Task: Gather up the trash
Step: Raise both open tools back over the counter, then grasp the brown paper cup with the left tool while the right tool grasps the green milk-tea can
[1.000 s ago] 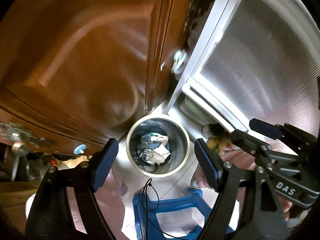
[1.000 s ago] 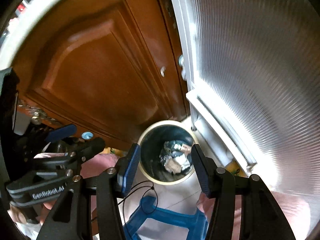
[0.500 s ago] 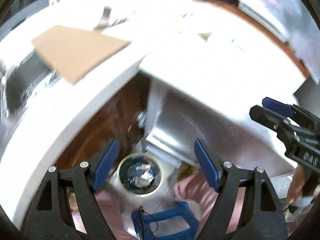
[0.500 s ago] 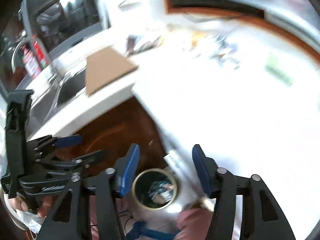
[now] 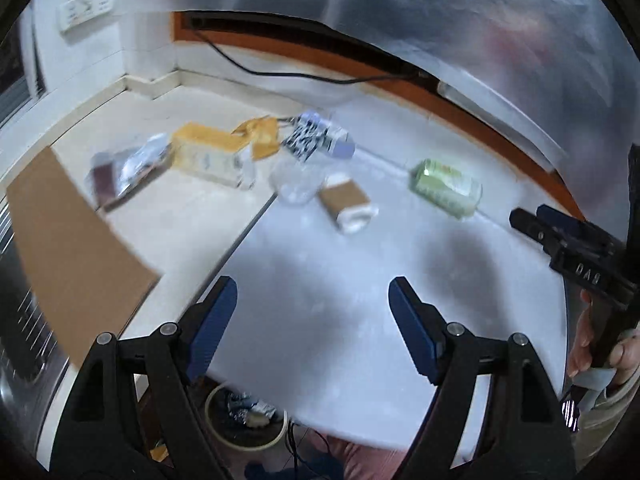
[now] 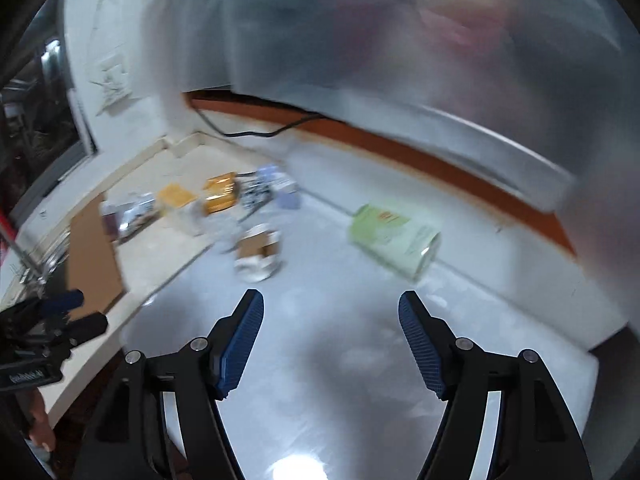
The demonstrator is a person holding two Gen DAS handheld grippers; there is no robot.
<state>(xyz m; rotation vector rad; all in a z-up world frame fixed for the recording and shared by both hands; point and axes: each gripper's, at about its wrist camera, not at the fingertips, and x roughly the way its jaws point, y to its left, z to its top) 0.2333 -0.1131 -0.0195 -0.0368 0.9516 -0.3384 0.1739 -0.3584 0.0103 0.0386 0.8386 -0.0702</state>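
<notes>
Both grippers angle downward over a pale countertop (image 5: pixel 320 280). The left gripper (image 5: pixel 312 320) is spread wide and holds nothing. The right gripper (image 6: pixel 331 338) is opening, with nothing between its pads.

Trash lies scattered ahead, well apart from both: a green packet (image 6: pixel 394 236), a small brown-and-white carton (image 5: pixel 346 202), a yellow box (image 5: pixel 210 154) and a patterned wrapper (image 5: pixel 310 138).

Only the left view shows the trash bin (image 5: pixel 244 420) on the floor below the counter's near edge, already holding scraps.

A brown cardboard sheet (image 5: pixel 76 256) overhangs the counter's left side. The counter between grippers and trash is bare.
</notes>
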